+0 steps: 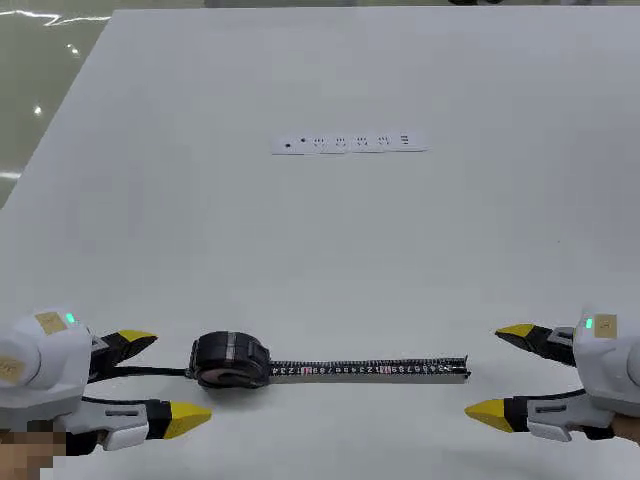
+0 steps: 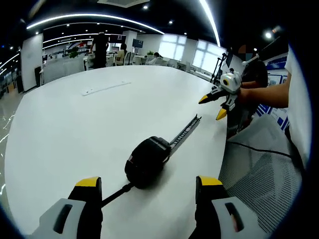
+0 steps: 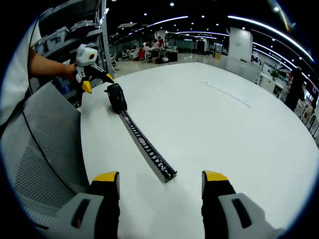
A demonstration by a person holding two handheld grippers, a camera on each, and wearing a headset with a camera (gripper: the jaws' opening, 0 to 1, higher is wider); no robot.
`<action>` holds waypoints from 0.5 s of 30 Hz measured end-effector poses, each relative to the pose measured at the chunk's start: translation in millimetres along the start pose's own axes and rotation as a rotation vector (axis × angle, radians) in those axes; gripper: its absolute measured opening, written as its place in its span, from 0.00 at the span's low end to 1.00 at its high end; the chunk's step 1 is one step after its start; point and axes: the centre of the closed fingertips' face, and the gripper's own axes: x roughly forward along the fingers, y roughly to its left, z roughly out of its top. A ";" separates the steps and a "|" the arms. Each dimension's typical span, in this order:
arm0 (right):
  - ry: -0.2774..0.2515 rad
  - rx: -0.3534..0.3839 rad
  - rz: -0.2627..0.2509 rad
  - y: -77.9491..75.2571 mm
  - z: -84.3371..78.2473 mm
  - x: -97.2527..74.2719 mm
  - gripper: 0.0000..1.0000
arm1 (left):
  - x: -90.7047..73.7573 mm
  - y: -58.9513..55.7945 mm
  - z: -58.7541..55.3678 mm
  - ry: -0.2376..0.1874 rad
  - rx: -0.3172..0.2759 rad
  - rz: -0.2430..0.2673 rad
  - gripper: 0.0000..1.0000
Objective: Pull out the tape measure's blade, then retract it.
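Observation:
A black tape measure [image 1: 230, 361] lies on the white table [image 1: 330, 230] near its front edge. Its blade [image 1: 370, 369] is pulled out to the right and lies flat, with its end hook [image 1: 465, 367] free. My left gripper [image 1: 160, 380] is open just left of the case, one jaw on each side of the wrist strap. My right gripper [image 1: 505, 370] is open a short way right of the blade's end. In the left gripper view the case [image 2: 148, 160] sits just ahead of the jaws. In the right gripper view the blade tip [image 3: 167, 175] lies just ahead of the jaws.
A white power strip [image 1: 348, 143] lies flat at the table's middle. A grey mesh chair [image 3: 37, 144] stands by the near table edge. People and desks fill the office beyond the far side.

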 end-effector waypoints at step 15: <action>-0.012 0.042 -0.055 4.5 3.5 -16.2 0.72 | -17.8 -3.1 6.6 -0.064 -0.050 0.041 0.80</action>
